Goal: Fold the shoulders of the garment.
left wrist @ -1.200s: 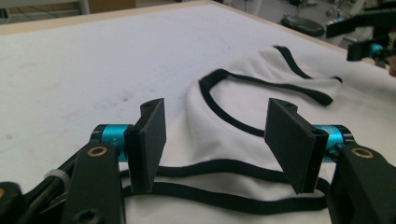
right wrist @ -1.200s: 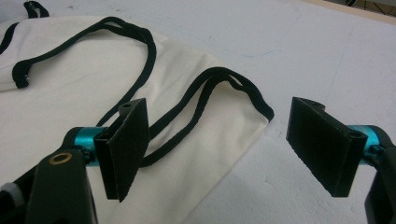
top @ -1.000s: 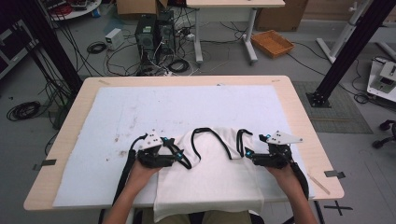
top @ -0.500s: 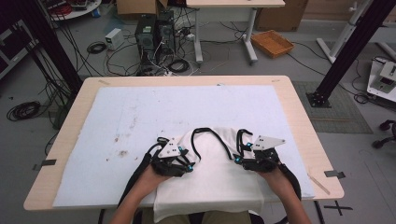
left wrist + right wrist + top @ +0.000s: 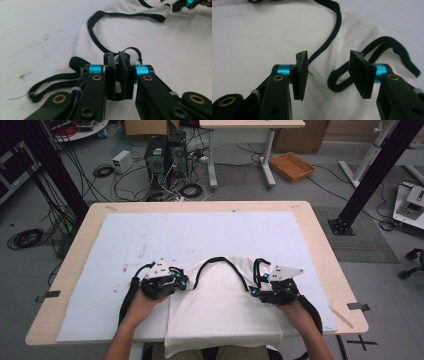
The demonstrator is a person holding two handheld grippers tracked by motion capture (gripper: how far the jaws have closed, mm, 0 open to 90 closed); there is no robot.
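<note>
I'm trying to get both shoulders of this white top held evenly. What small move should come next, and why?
Probably shut the right gripper on the shoulder strap of the white top. Its fingers stand open around that black-trimmed fold, while the left gripper looks already shut near the other strap, though whether cloth sits between them is hard to tell.

The right gripper (image 5: pixel 328 75) holds its jaws spread apart over a white garment (image 5: pixel 262 37), its black trim (image 5: pixel 337 25) curving between them.
</note>
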